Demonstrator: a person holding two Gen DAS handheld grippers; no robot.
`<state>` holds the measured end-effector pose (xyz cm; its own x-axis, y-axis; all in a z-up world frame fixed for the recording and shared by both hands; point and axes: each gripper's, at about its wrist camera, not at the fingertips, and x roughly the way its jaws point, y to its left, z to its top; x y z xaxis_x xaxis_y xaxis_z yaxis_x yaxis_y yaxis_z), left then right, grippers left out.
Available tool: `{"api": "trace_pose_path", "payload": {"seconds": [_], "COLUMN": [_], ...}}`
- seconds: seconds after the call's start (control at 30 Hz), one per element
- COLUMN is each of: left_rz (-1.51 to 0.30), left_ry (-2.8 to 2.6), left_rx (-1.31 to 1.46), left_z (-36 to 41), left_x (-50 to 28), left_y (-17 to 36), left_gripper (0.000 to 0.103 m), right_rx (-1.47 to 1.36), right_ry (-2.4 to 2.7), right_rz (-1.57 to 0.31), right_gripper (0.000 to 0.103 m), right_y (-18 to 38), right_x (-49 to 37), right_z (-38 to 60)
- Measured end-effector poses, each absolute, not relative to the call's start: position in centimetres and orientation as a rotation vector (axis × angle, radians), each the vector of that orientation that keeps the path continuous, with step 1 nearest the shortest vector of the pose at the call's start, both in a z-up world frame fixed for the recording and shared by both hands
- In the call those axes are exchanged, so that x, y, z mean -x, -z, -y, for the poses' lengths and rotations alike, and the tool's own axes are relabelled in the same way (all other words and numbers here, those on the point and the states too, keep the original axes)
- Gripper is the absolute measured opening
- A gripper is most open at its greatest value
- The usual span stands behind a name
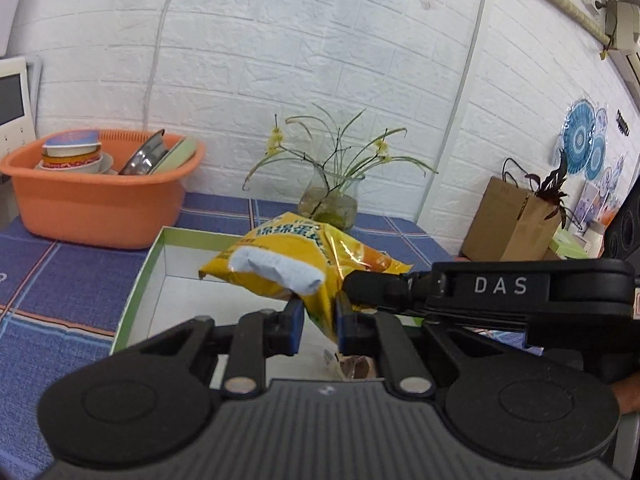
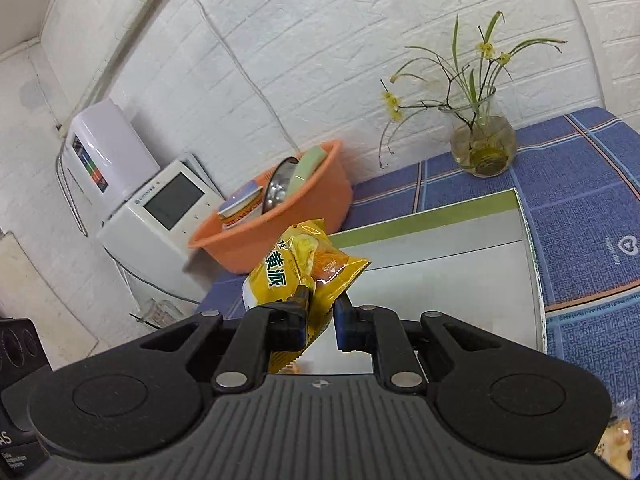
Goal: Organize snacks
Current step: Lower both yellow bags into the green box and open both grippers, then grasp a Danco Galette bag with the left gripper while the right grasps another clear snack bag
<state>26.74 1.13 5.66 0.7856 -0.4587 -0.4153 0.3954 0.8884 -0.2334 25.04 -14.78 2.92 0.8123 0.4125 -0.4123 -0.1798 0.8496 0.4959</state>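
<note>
We hold the yellow bag (image 1: 288, 252) pinched in both tongs, left (image 1: 317, 322) and right (image 2: 320, 316), above the box (image 1: 138, 280), right side nearer its far wall.

This looks like a home, likely a kitchen or dining corner. The surface (image 1: 72, 272) wears a blue checked cloth, and an orange basin (image 1: 100, 204) on it holds stacked bowls (image 1: 72, 156) and a steel dish. A glass vase (image 1: 328, 204) with yellow flowers stands against a white brick-pattern wall (image 1: 280, 60). Beside the surface sits a white appliance (image 2: 160, 208) with a screen, a water purifier (image 2: 108, 144) behind it. Blue paper fans (image 1: 580, 140) hang on the side wall, above a brown paper bag (image 1: 512, 220).
</note>
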Motion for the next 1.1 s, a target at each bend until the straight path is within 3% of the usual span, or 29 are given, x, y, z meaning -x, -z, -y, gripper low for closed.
{"api": "trace_pose_path", "payload": {"seconds": [0.3, 0.37, 0.4, 0.43, 0.47, 0.5, 0.83, 1.1], "left_rz": [-0.572, -0.587, -0.588, -0.573, -0.550, -0.526, -0.465, -0.486], "left_ry": [0.459, 0.461, 0.455, 0.443, 0.431, 0.414, 0.387, 0.359], "left_rx": [0.078, 0.079, 0.080, 0.068, 0.047, 0.024, 0.035, 0.003], "left_z": [0.3, 0.2, 0.0, -0.1, -0.2, -0.4, -5.4, -9.5], "left_x": [-31.3, -31.6, -31.6, -31.4, -30.9, -30.4, -23.3, -11.5], "left_y": [-1.9, -1.4, -1.3, -1.3, -1.5, -1.7, -3.8, -1.9], "left_gripper": [0.009, 0.011, 0.019, 0.024, 0.039, 0.054, 0.061, 0.070], "right_rx": [-0.325, -0.328, -0.330, -0.334, -0.343, -0.358, -0.437, -0.437], "right_ry": [-0.276, -0.275, -0.262, -0.244, -0.230, -0.224, -0.384, -0.508], "right_rz": [-0.617, -0.630, -0.637, -0.641, -0.635, -0.619, -0.496, -0.526], "right_gripper": [0.026, 0.033, 0.041, 0.063, 0.088, 0.094, 0.095, 0.095], "right_y": [0.1, 0.6, 0.8, 0.8, 0.7, 0.6, -2.4, 0.1], "right_x": [-28.9, -29.0, -29.0, -28.8, -28.4, -27.9, -17.9, -7.3], "right_z": [14.2, 14.4, 14.6, 14.8, 15.2, 15.6, 18.0, 16.3]}}
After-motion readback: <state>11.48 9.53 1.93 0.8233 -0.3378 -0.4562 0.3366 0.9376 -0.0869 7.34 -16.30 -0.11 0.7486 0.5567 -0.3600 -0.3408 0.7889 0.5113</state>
